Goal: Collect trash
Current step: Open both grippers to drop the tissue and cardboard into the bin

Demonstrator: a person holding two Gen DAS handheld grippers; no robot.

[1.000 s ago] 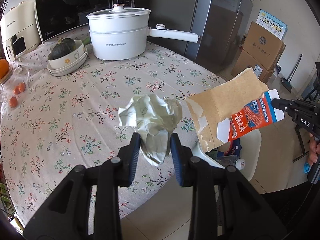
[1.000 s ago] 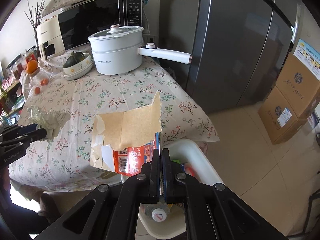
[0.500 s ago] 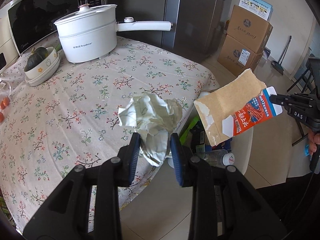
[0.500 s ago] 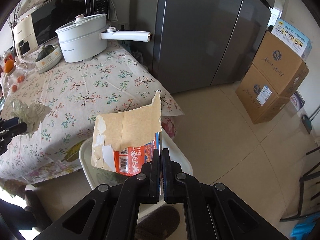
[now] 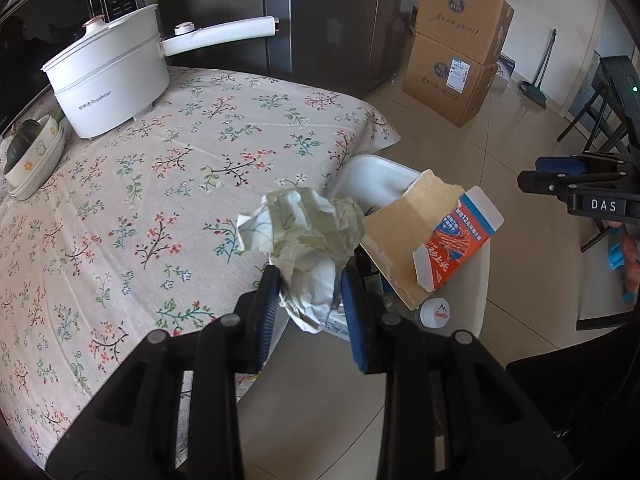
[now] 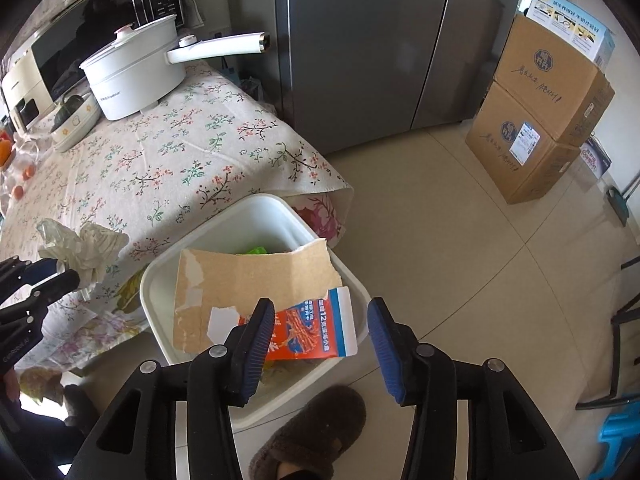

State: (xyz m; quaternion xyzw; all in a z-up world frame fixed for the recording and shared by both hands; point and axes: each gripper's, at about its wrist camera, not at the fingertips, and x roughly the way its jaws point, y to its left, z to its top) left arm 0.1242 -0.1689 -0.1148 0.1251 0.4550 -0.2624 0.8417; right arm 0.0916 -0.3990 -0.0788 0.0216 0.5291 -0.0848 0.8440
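My left gripper (image 5: pixel 308 280) is shut on a crumpled ball of pale paper (image 5: pixel 304 232), held above the table's edge next to the white trash bin (image 5: pixel 372 172). In the right wrist view the paper (image 6: pixel 86 244) and left gripper (image 6: pixel 52 276) show at the far left. My right gripper (image 6: pixel 320 308) hangs over the bin (image 6: pixel 256 216) with its jaws opening. A torn red-and-blue carton with a brown inside (image 6: pixel 256 280) lies loose over the bin below them, touching neither pad. In the left wrist view the carton (image 5: pixel 424 240) sits well apart from the right gripper (image 5: pixel 532 178).
The floral tablecloth (image 5: pixel 160 184) carries a white electric pot (image 5: pixel 108 80) and a bowl with a dark squash (image 5: pixel 28 148). A bottle with a white cap (image 5: pixel 435 313) lies in the bin. A grey fridge (image 6: pixel 360 40), stacked cardboard boxes (image 6: pixel 540 112) and a brown slipper (image 6: pixel 312 432) surround it.
My right gripper went from shut on the carton to open, and the carton dropped onto the bin. Both grippers moved from over the table toward the bin; the left still holds the paper.
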